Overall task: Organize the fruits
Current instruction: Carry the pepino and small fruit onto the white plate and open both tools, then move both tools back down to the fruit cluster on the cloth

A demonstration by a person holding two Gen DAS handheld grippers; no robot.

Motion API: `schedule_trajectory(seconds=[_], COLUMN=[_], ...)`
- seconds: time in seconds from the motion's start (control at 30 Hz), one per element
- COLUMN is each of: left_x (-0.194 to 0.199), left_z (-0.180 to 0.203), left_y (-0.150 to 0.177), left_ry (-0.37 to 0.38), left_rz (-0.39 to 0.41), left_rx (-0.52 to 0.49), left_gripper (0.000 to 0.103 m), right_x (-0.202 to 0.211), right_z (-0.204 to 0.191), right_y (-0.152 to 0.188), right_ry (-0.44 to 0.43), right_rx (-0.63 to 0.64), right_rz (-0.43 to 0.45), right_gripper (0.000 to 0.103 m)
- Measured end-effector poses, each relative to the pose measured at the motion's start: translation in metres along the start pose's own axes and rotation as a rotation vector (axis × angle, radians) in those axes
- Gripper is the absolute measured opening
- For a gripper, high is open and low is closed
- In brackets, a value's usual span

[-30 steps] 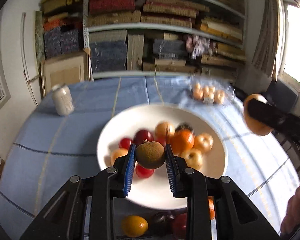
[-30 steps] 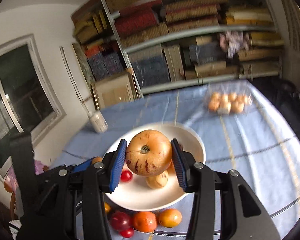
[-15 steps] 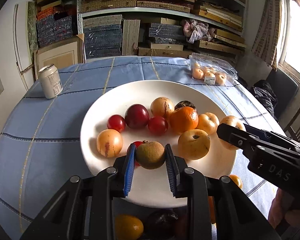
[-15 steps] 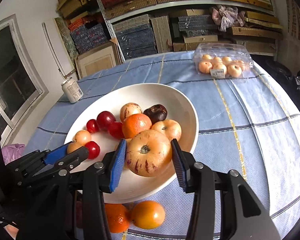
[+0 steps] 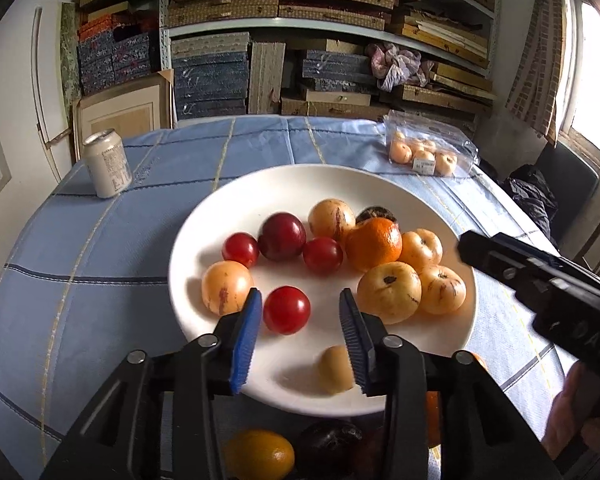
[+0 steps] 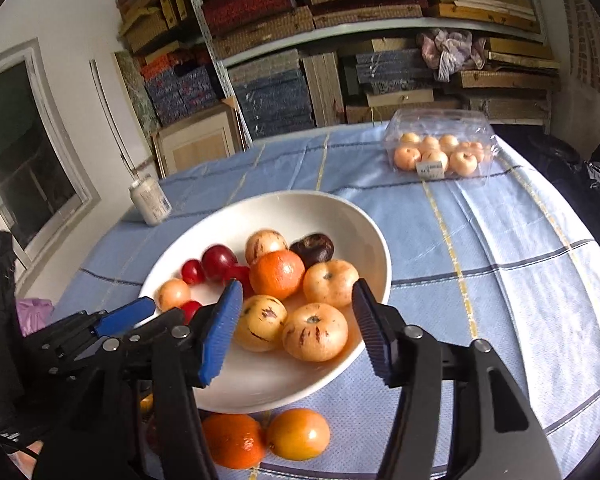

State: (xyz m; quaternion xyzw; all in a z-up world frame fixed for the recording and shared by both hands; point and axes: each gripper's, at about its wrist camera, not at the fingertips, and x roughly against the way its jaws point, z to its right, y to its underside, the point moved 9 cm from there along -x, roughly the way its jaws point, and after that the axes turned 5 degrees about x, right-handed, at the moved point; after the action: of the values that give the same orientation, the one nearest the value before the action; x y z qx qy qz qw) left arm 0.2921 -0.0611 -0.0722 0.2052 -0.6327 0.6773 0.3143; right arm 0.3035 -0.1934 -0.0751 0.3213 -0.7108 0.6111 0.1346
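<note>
While its jaws have just been opening, the left claw (image 5: 300, 334) stands spread, a blurred brown fruit (image 5: 336, 369) loose by its right pad on the white plate (image 5: 204, 216). The right claw (image 6: 298, 326) (jaws likewise just opened) gapes over a streaked yellow fruit (image 6: 315, 337) lying on that plate, which sits on the blue-clothed bench (image 6: 500, 264).

Two handheld grippers: left black plastic two-finger gripper (image 5: 300, 336) wearing blue ribbed pads (image 5: 244, 340) and showing silver pivot screws (image 5: 206, 340); right black plastic two-finger gripper (image 6: 296, 328) matching, its side bearing white "DAS" lettering (image 5: 590, 343).
</note>
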Motion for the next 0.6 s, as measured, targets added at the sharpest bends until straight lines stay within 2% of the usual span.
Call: schedule_trajectory(seconds=[0.1, 0.23, 0.33, 0.47, 0.53, 0.6], left_x=[0.013, 0.04, 0.063, 0.077, 0.075, 0.076], left_z=[-0.01, -0.025, -0.04, -0.066, -0.073, -0.074], left_y=[-0.007, -0.008, 0.011, 0.057, 0.069, 0.075], left_ry=[-0.006, -0.006, -0.019, -0.101, -0.126, -0.13], left_rz=[0.041, 0.087, 0.107, 0.101, 0.07, 0.068], left_rx=[0.029, 0.061, 0.083, 0.095, 0.093, 0.091], left_gripper=[0.065, 0.066, 0.07, 0.071, 0.071, 0.071], right_x=[0.024, 0.062, 0.087, 0.095, 0.095, 0.1], right_z=[-0.003, -0.009, -0.009, -0.003, -0.006, -0.008], right_y=[-0.01, -0.01, 0.017, 0.073, 0.088, 0.088], right_ry=[-0.019, -0.02, -0.009, 0.01, 0.004, 0.012], right_rx=[-0.001, 0.025, 0.033, 0.006, 0.015, 0.024], right_rz=[0.056, 0.138, 0.173, 0.109, 0.08, 0.102], right_gripper=[0.057, 0.068, 0.072, 0.076, 0.079, 0.083])
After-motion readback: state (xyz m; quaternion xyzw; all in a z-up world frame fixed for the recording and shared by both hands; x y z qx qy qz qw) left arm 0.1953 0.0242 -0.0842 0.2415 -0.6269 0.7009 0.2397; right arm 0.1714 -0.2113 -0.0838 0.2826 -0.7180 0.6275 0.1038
